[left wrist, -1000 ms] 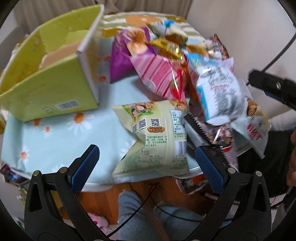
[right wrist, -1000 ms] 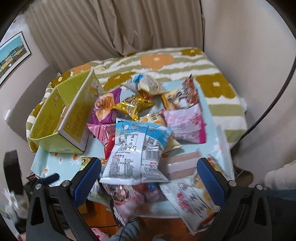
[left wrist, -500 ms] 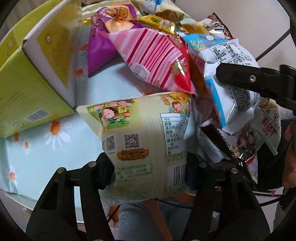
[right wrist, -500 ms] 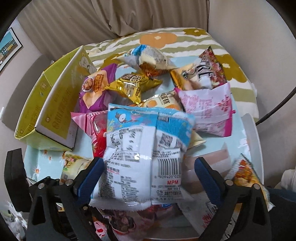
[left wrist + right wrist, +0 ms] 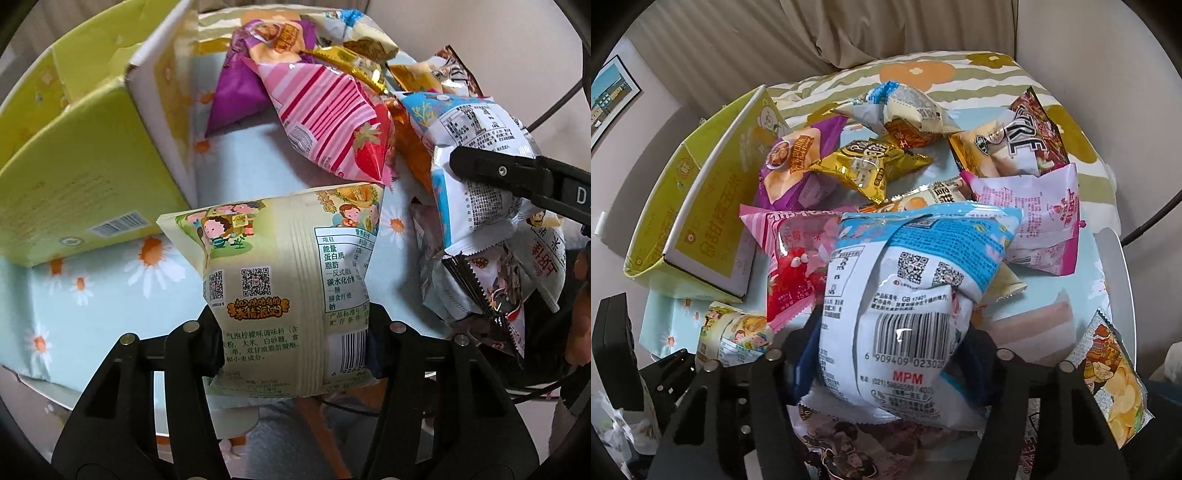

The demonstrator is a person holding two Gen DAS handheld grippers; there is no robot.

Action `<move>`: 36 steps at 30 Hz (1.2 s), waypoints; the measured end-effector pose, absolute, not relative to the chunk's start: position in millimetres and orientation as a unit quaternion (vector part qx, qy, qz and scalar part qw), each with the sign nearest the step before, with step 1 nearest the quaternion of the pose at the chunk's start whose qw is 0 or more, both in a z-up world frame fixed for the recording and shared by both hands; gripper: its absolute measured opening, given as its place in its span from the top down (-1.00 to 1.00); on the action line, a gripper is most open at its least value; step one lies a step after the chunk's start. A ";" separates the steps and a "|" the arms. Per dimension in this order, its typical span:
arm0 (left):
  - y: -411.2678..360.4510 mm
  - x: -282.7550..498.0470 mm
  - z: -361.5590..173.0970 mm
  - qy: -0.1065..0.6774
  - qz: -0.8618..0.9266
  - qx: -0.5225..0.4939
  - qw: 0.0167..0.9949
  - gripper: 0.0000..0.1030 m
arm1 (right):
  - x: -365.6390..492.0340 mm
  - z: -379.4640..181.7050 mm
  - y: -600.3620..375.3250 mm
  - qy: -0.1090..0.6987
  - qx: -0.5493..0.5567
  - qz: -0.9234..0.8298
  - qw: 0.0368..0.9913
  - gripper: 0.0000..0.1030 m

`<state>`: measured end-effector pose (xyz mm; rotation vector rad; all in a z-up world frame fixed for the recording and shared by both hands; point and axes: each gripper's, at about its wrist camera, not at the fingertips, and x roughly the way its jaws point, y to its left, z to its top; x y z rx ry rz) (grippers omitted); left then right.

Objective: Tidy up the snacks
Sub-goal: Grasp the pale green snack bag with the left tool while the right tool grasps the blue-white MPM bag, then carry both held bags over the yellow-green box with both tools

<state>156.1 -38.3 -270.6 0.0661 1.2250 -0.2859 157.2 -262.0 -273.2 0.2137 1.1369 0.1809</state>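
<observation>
Both grippers had closed since a second earlier, when their fingers stood wide apart in front of the pile. Over on the far left sat the yellow box [image 5: 74, 177], open-topped, resting on the daisy-print cloth [image 5: 110, 280] that covered the table, one white flap standing up beside the snacks. Next along, the left gripper [image 5: 295, 334] had its fingers pinched narrow on the lower part of the pale green bag [image 5: 284, 266], which stood upright between them with its printed back and barcode toward the camera, just beside the box. Behind it lay the pink striped bag [image 5: 325, 122], leaning on the purple bag [image 5: 240, 92], with the gold packet [image 5: 864, 166] on top of that heap. Moving right, the right gripper [image 5: 886, 350] was clamped on the blue-and-white bag [image 5: 908, 295], fingers squeezing its lower half just above the barcode; the left camera caught one black finger [image 5: 491, 168] pressed against that same bag [image 5: 480, 147]. Behind it sat the pink-and-white bag [image 5: 1034, 221] and the red-and-black bag [image 5: 1030, 144], touching each other. Out on the far right edge of the table lay the chip packet [image 5: 1112, 376], apart from the main pile.
</observation>
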 end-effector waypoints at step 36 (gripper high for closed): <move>94.5 150.4 -73.6 0.410 0.019 -0.044 0.911 0.03 | 175.0 -109.7 -174.0 0.375 0.016 0.250 0.893 -0.05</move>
